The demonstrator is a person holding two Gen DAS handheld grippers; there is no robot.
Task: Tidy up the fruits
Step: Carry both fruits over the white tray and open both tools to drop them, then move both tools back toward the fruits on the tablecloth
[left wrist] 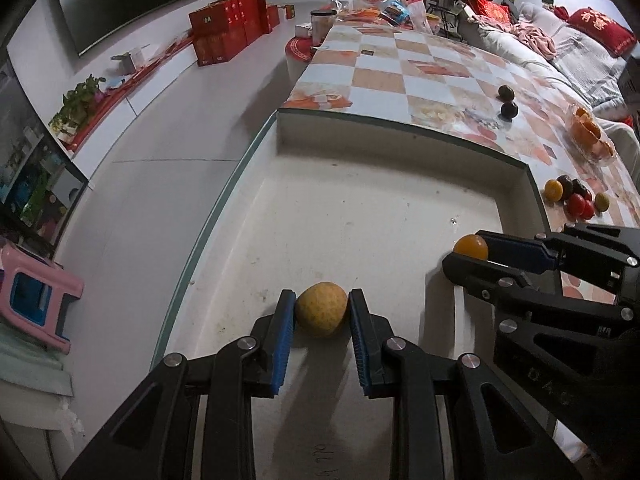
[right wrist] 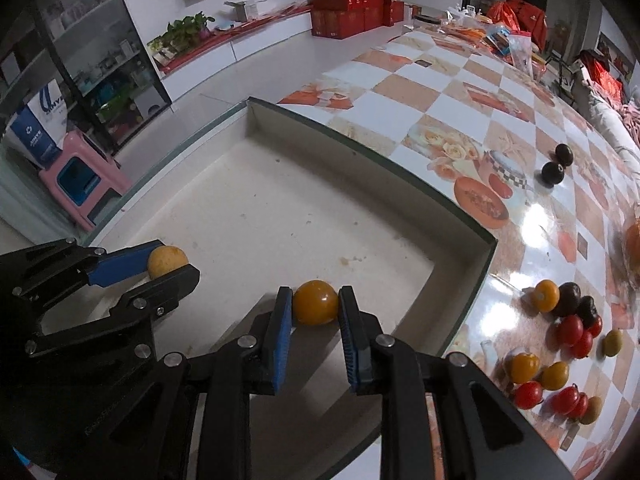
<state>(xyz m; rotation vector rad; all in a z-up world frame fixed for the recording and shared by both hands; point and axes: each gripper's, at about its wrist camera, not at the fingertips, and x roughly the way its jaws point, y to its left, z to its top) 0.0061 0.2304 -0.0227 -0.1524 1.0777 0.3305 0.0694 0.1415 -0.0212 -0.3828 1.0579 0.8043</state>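
Observation:
My left gripper (left wrist: pixel 322 310) is shut on a rough yellow fruit (left wrist: pixel 321 309) low over the floor of a shallow white box (left wrist: pixel 360 216). It also shows in the right wrist view (right wrist: pixel 170 266) with the yellow fruit (right wrist: pixel 167 261). My right gripper (right wrist: pixel 315 307) is shut on a smooth orange fruit (right wrist: pixel 315 302) inside the same box (right wrist: pixel 280 208), near its right wall. It shows in the left wrist view (left wrist: pixel 466 250) with the orange fruit (left wrist: pixel 471 246).
A pile of small red, orange, dark and green fruits (right wrist: pixel 568 320) lies on the checked tablecloth (right wrist: pixel 460 92) right of the box. Two dark fruits (right wrist: pixel 554 170) lie farther back. A clear bowl of oranges (left wrist: pixel 590 134) stands at the right. A pink stool (right wrist: pixel 80 176) stands on the floor at left.

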